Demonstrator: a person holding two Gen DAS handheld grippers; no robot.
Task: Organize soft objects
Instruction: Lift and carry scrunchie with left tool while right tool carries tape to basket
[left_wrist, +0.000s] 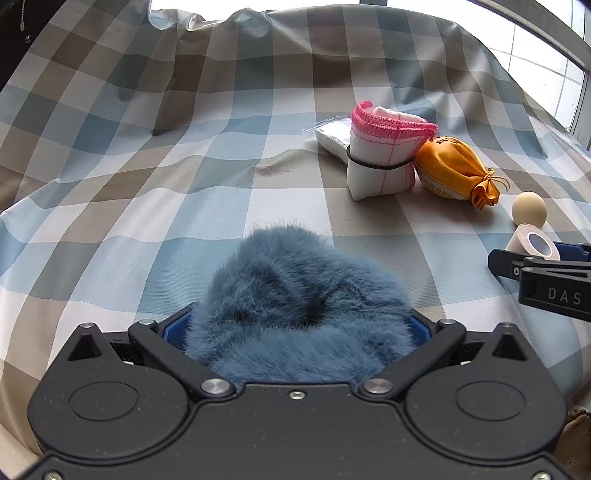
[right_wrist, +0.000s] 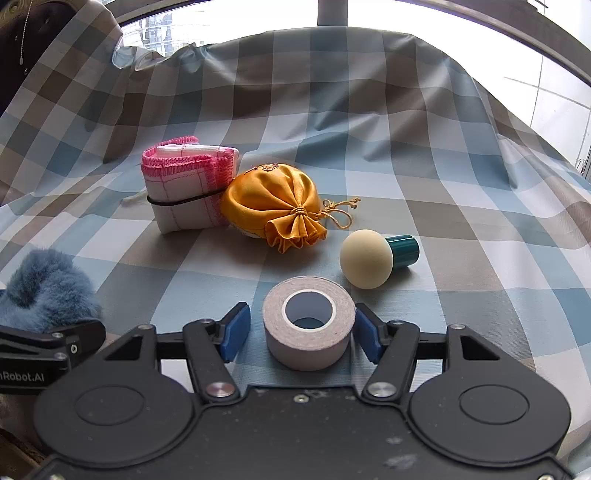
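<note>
Fur first: blue fluffy thing (left_wrist: 299, 302) sitting between the spread jaws of the left gripper (left_wrist: 299, 328), pile brushing both blue pads, resting low on the checked cloth (left_wrist: 147, 192). Looks light, very squashy, no stiff core to be seen; likely to slip through a shallow pinch, so best taken deep across the thick middle. Tape roll (right_wrist: 308, 321) lying flat between the jaws of the right gripper (right_wrist: 301, 332), which stand part open, gap at the left pad, right pad at or near the roll's side. Firm-looking rim, hollow centre; best pinched across the outer wall. Further back, touching each other: banded pink-edged cloth bundle (right_wrist: 188, 192) and satiny orange pouch (right_wrist: 273, 210), probably slick. Cream ball-headed stamp (right_wrist: 369, 262) just behind the roll.
</note>
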